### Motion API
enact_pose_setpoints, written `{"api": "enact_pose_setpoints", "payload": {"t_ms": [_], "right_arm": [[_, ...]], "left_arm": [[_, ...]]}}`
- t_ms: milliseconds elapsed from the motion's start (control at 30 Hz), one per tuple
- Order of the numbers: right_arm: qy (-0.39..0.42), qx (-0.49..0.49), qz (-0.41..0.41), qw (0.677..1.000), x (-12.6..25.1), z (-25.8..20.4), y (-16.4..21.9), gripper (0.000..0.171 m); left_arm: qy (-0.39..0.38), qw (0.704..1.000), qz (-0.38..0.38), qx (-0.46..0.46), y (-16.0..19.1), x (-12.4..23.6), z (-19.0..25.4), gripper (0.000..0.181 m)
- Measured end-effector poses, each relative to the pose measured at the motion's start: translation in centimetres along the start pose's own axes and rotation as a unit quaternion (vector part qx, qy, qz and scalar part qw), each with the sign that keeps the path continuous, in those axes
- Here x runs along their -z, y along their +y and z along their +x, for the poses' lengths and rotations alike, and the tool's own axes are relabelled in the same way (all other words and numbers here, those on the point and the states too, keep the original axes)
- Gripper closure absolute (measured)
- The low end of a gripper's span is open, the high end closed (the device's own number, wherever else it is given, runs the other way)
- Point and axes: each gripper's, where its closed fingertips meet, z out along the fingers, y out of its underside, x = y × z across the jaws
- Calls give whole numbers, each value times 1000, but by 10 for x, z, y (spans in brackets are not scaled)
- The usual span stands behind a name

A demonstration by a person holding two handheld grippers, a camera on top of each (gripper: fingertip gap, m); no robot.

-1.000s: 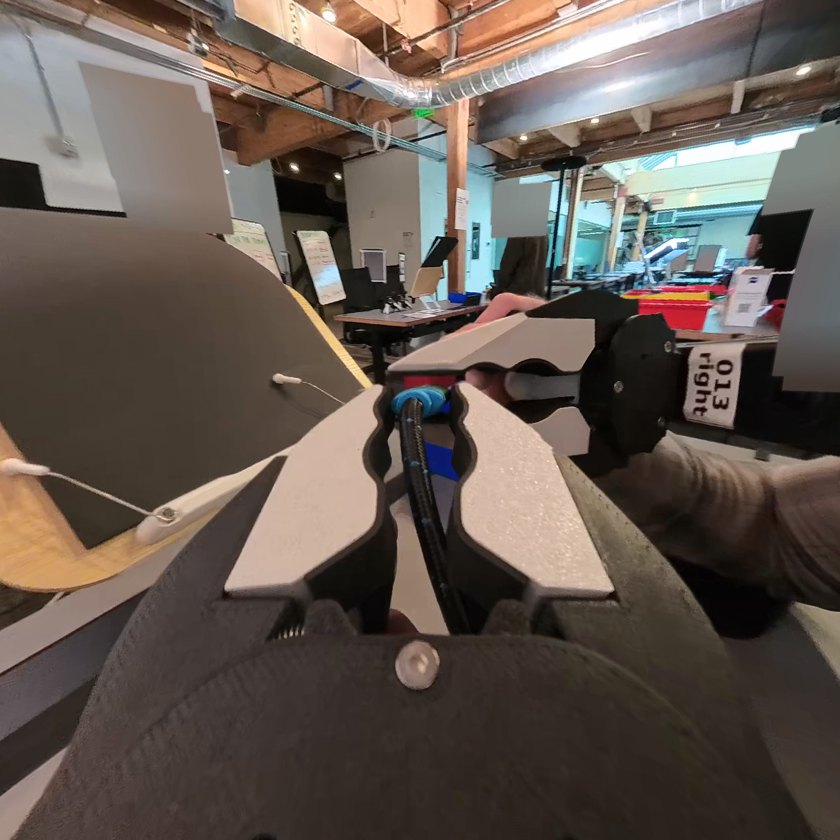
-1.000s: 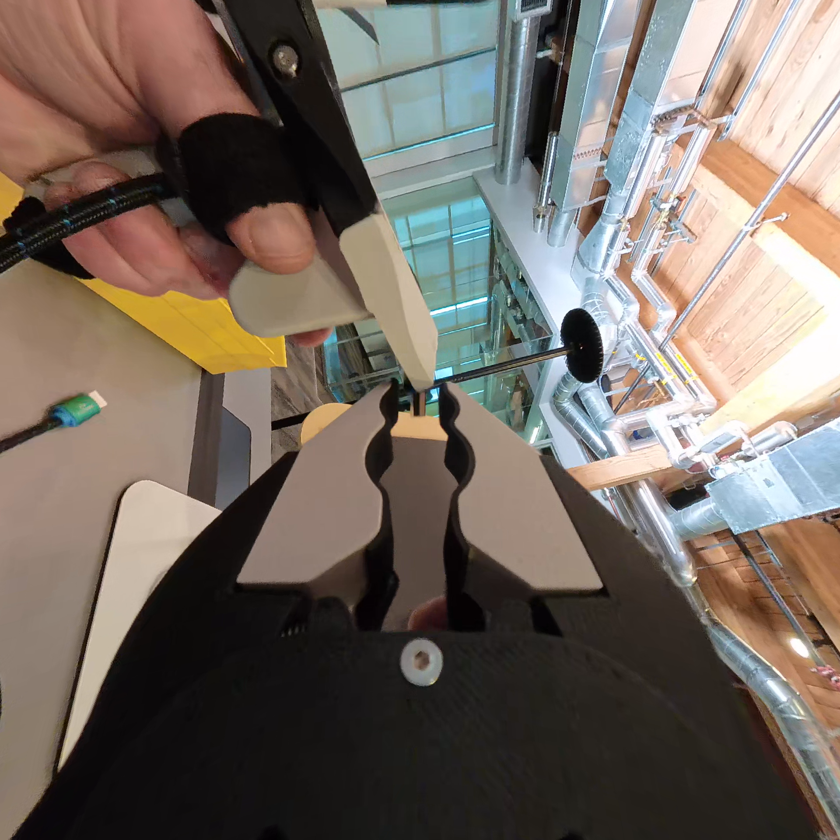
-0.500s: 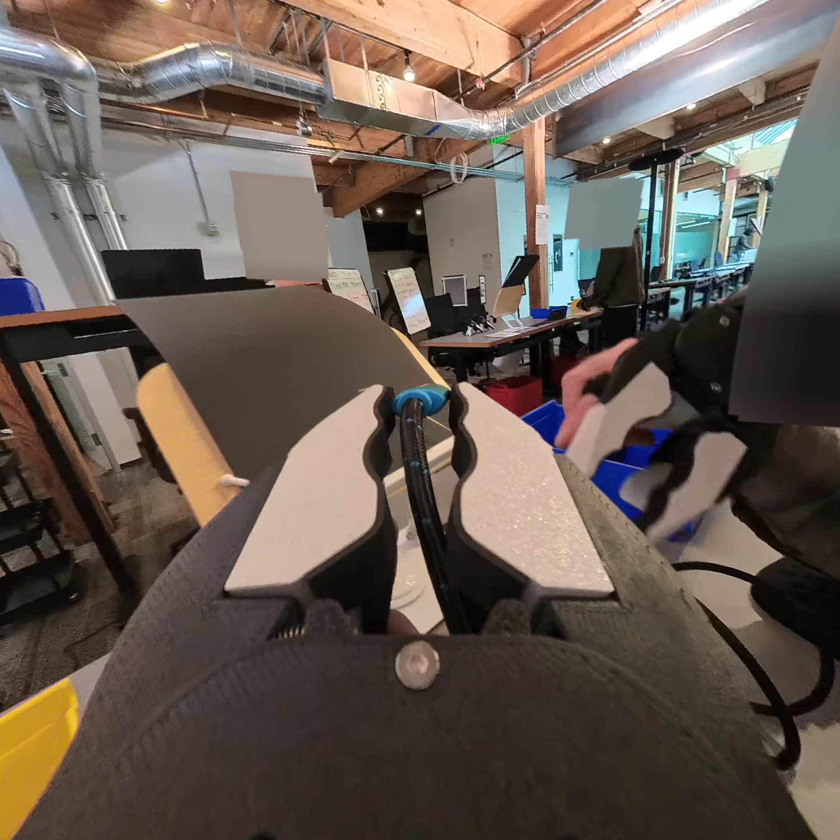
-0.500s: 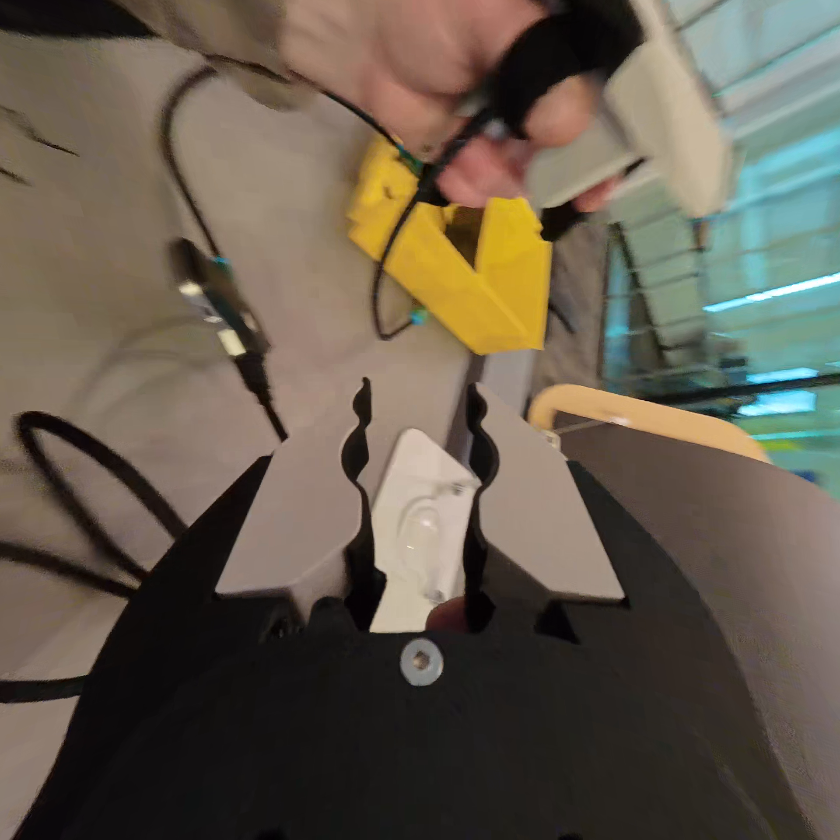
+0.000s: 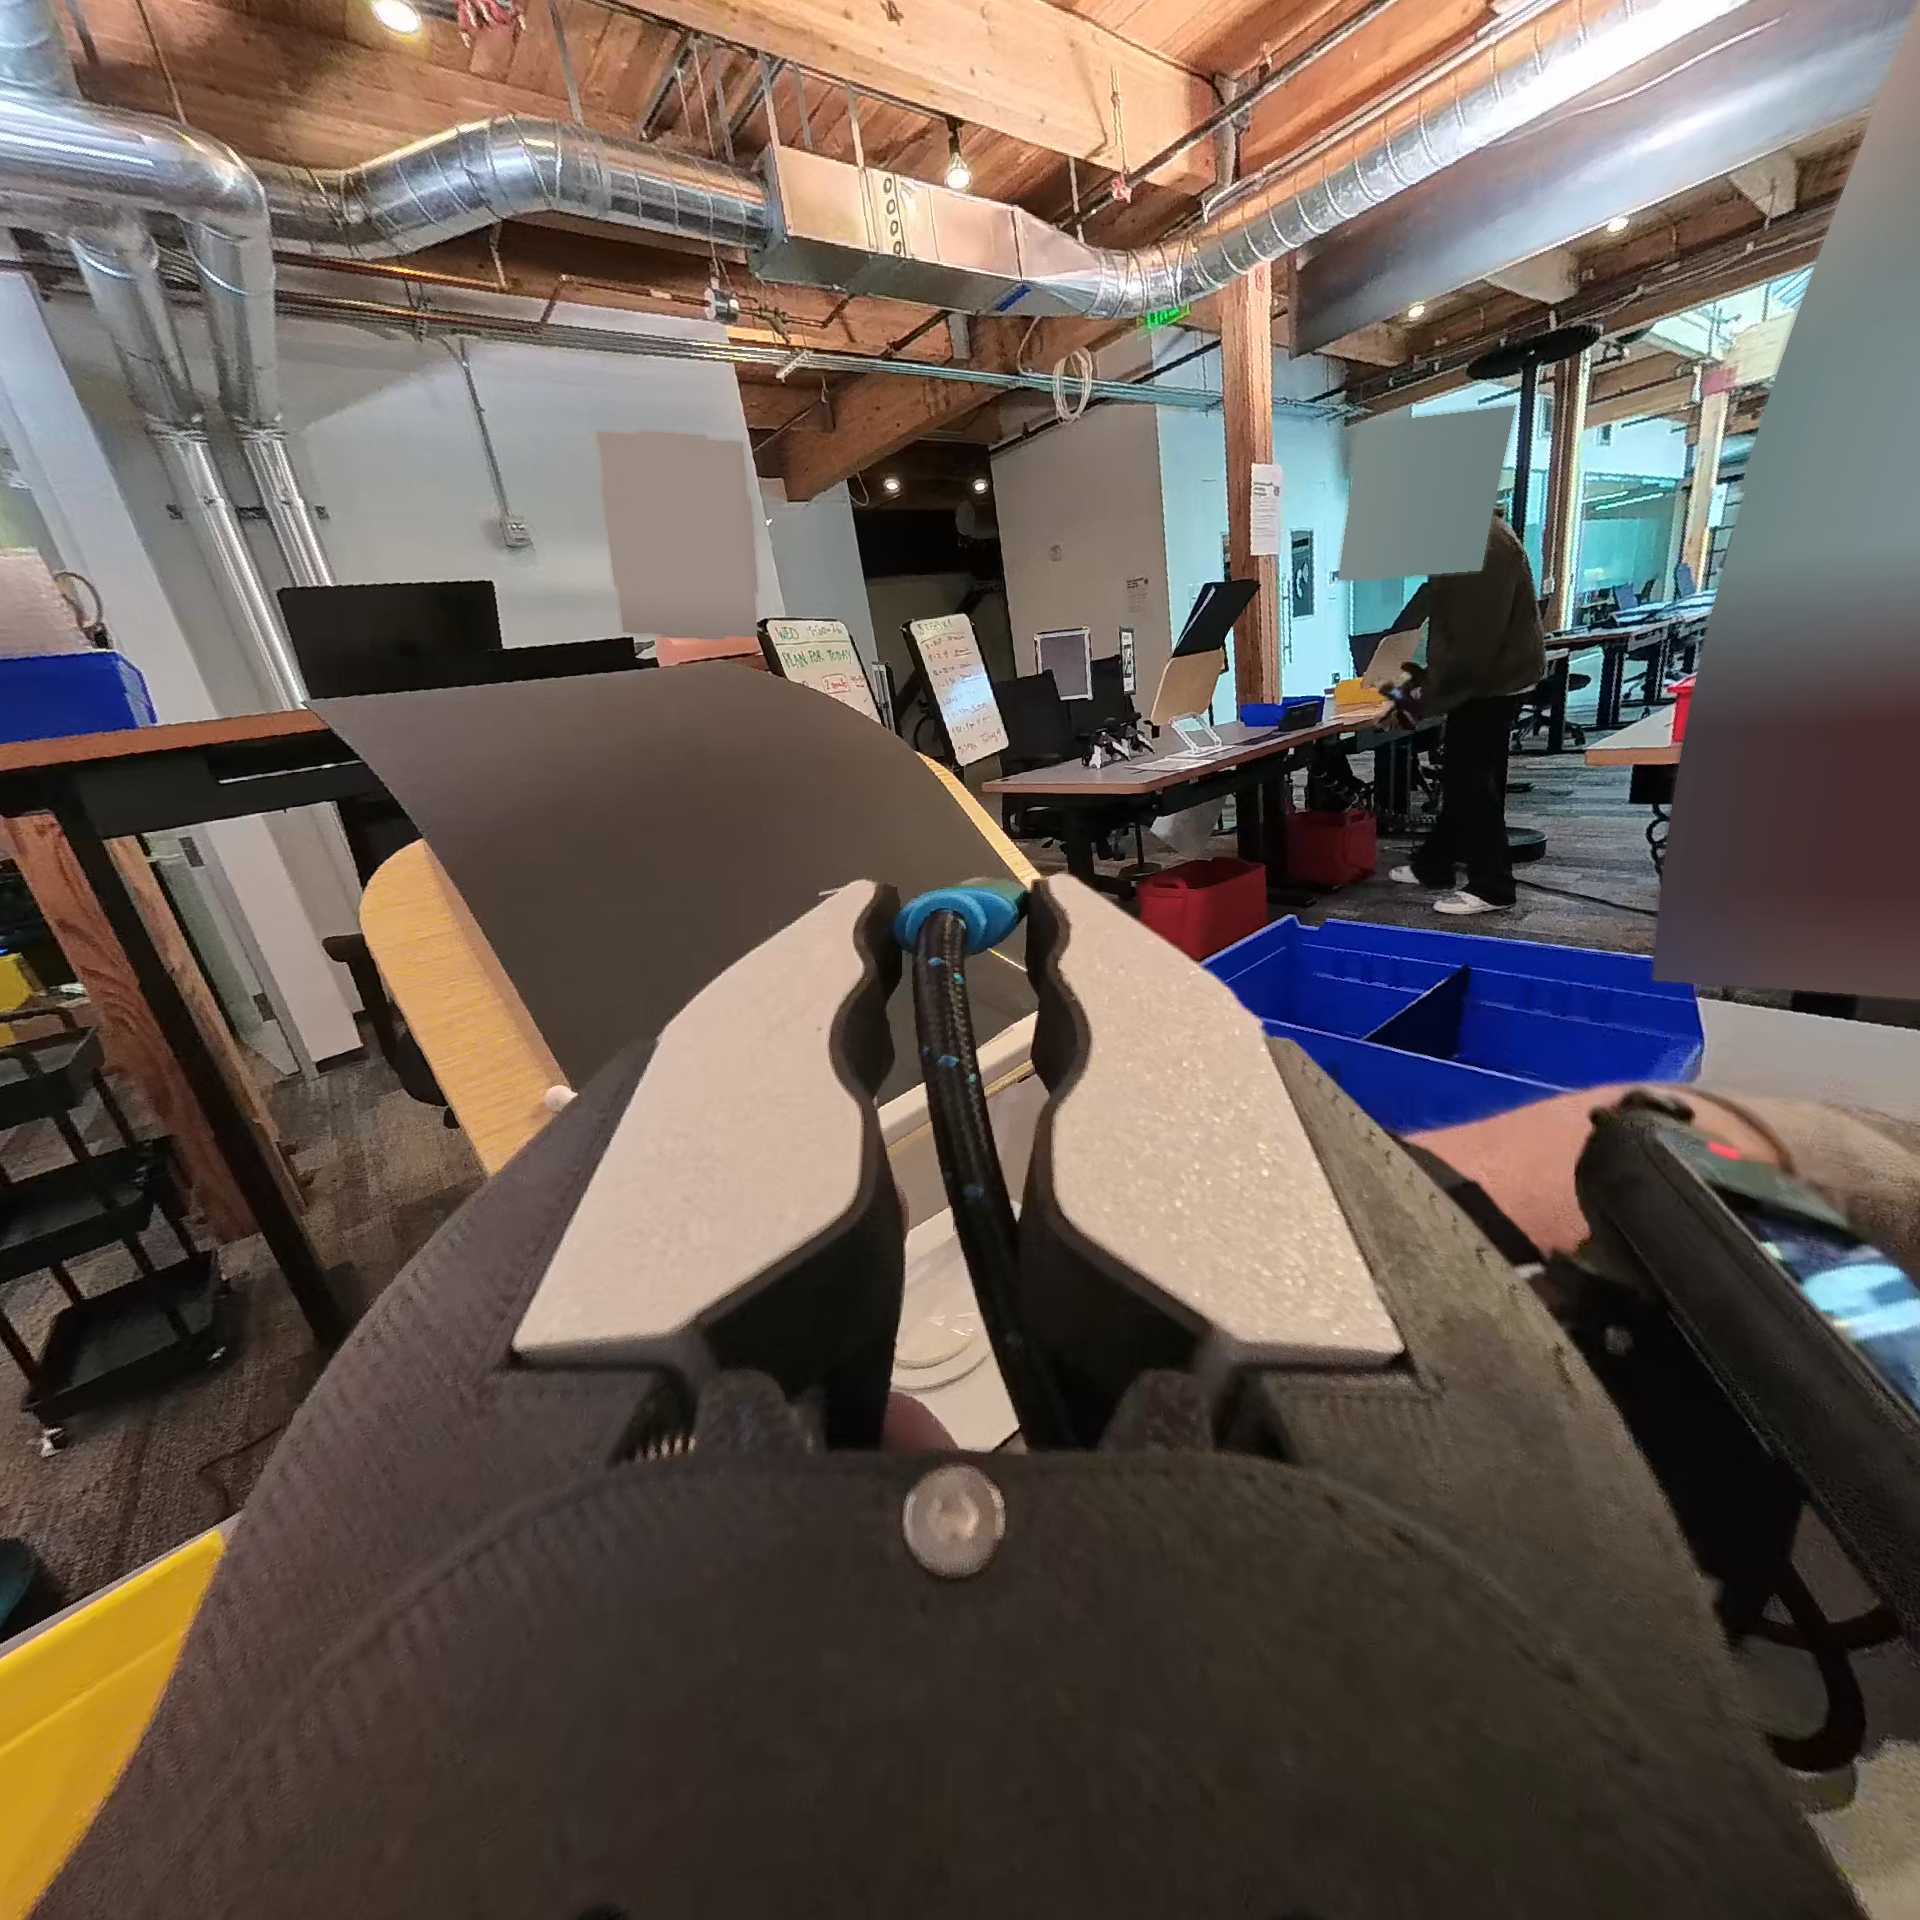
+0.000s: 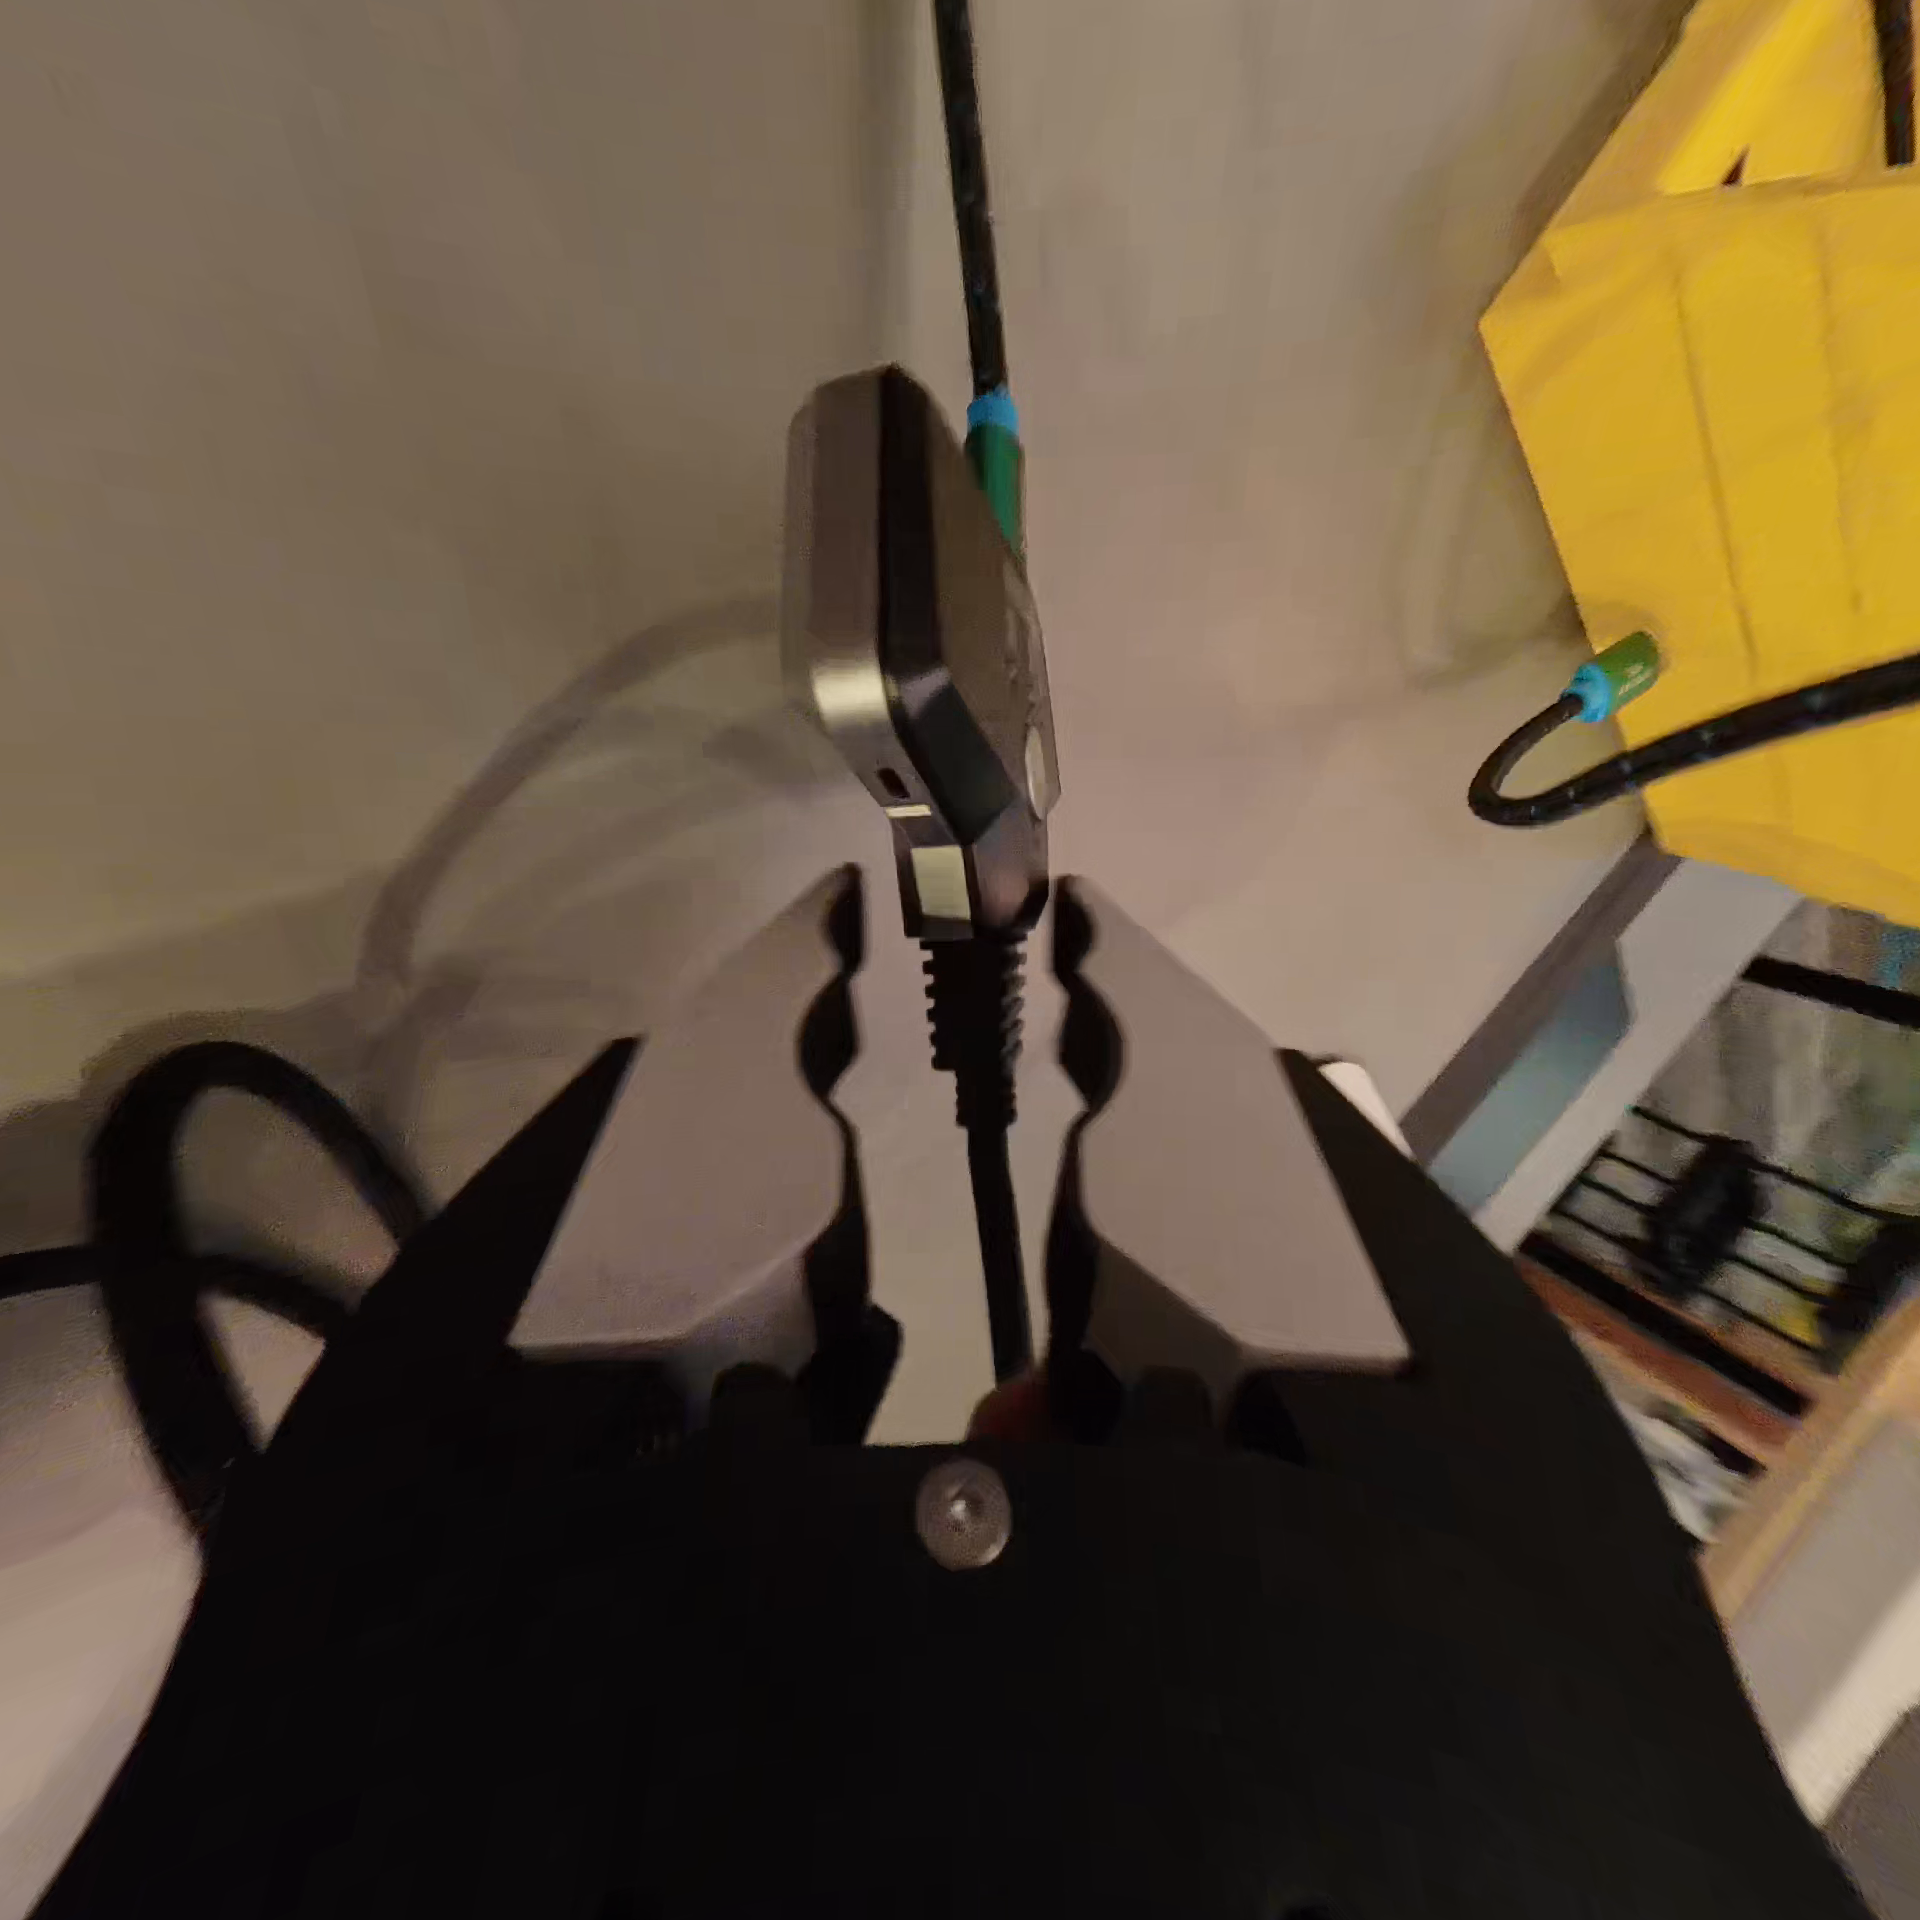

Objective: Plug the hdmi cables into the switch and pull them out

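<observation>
1. The left tongs are clenched on the blue-collared plug of a black braided HDMI cable; the cable runs back between the 2 grey fingers toward the body of the tool.
2. Those tongs are raised above the desk and point out into an open workshop, with a dark curved chair back just beyond the tips.
3. A blue divided bin stands to the right of them, and a yellow bin shows at the lower left edge.
4. A hand with a black strap shows at the right edge of the left wrist view.
5. The right tongs are spread, their tips on either side of the ribbed strain relief of the switch's own black lead, gripping nothing.
6. The grey HDMI switch lies on the pale desk just ahead of those tips, tilted on edge.
7. A second cable with a green plug is seated in the switch's far end.
8. A third green plug lies loose beside a yellow bin at the right.
9. The right wrist view is blurred.
</observation>
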Motion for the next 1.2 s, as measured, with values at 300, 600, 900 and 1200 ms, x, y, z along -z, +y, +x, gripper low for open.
{"api": "enact_pose_setpoints", "payload": {"t_ms": [300,600,900,1200], "right_arm": [[155,32,24,987,28,52,6,153],[318,-28,62,946,105,106,48,154],[389,-39,35,920,147,119,77,154],[442,-40,47,895,179,125,81,154]], "left_arm": [[-13,1000,18,-4,-20,12,-8,158],[-4,999,41,-25,-59,30,4,158],[19,993,81,-80,-107,56,35,158],[99,992,35,-73,-106,66,58,158]]}}
